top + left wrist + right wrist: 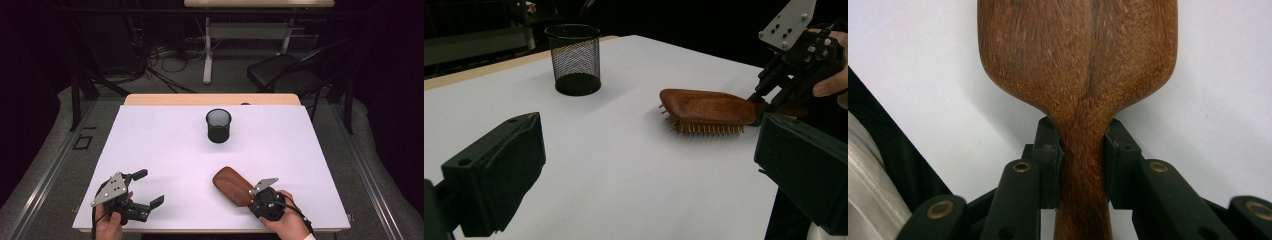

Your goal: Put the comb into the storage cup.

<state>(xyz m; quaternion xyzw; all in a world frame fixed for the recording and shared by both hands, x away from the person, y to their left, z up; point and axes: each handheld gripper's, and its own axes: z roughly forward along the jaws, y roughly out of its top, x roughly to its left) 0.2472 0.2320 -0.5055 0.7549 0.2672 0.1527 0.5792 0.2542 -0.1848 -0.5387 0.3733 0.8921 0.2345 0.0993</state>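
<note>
- On the white table [165,150], near its front edge on the right, lies a wooden hairbrush [232,186] with its brown back up and its bristles down.
- The right gripper [256,196] has its two black jaws squeezed on the brush's thin handle, one jaw on each side, as the right gripper view shows [1083,165].
- The brush head points away from that gripper, toward the middle of the table.
- The left gripper [148,188] sits near the front left corner with its jaws spread wide and nothing between them.
- A black mesh cup [218,125] stands upright farther back, well apart from the brush and both grippers.
</note>
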